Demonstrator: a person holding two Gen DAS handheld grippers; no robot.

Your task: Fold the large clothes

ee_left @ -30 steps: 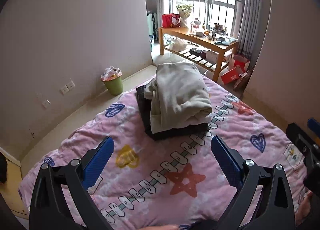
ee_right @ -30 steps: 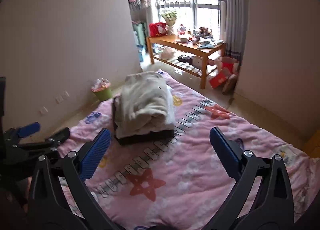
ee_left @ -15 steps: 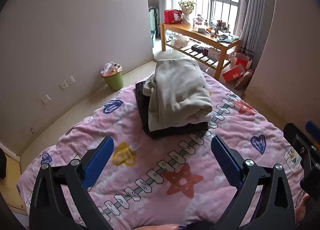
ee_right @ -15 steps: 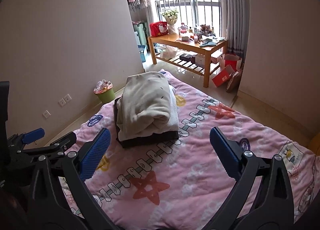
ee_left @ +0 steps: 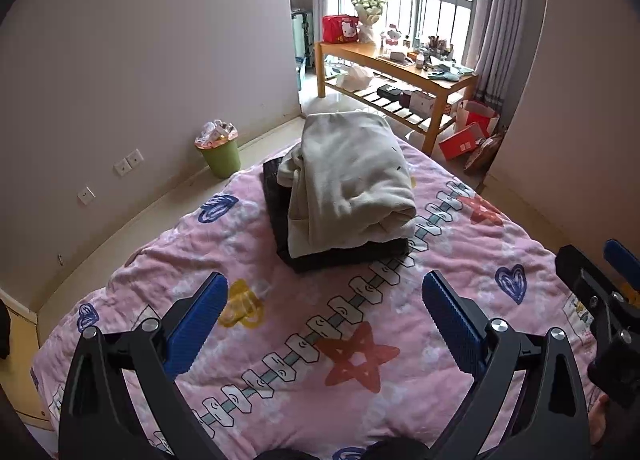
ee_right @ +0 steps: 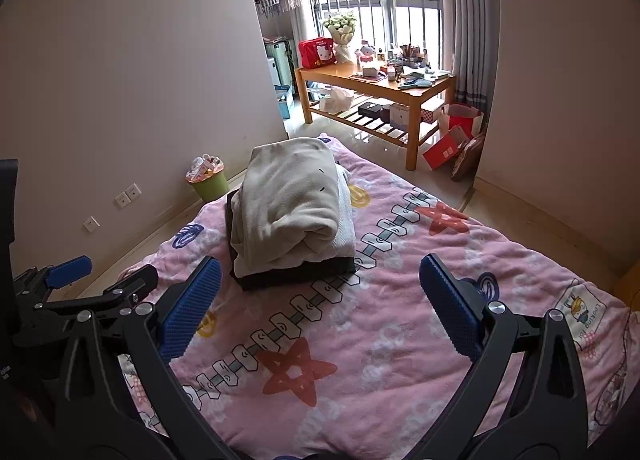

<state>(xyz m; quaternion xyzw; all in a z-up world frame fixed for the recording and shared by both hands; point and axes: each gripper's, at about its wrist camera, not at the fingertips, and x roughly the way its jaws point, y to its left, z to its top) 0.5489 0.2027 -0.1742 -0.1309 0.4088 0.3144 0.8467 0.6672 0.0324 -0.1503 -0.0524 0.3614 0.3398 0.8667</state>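
Both grippers hover over the bed (ee_left: 460, 268), above the pink quilt (ee_left: 360, 340) with its stars, hearts and zipper print. Left gripper (ee_left: 325, 318): jaws wide open, nothing between them, blue pads (ee_left: 198, 322) clear of the fabric. Right gripper (ee_right: 320, 306): same, jaws spread wide and empty. Each gripper shows at the edge of the other's view, the right one at the far right of the left wrist view, the left one at the far left of the right wrist view. The clothes sit in one stack near the far end of the bed, well ahead of both grippers: a cream sweater (ee_left: 352, 179), folded and rolled over on itself, lies on top of a dark folded garment (ee_left: 344, 256) whose edges stick out underneath. In the right wrist view a white layer (ee_right: 346, 215) shows between the cream piece and the dark one on the right side. Beyond the bed: a green bin (ee_left: 221, 155) by the wall, full of rubbish, a wooden table (ee_right: 372, 83) by the window carrying a red bag (ee_right: 316, 53), flowers (ee_right: 341, 25) and small bottles, and red boxes (ee_right: 450, 143) on the floor beside it.
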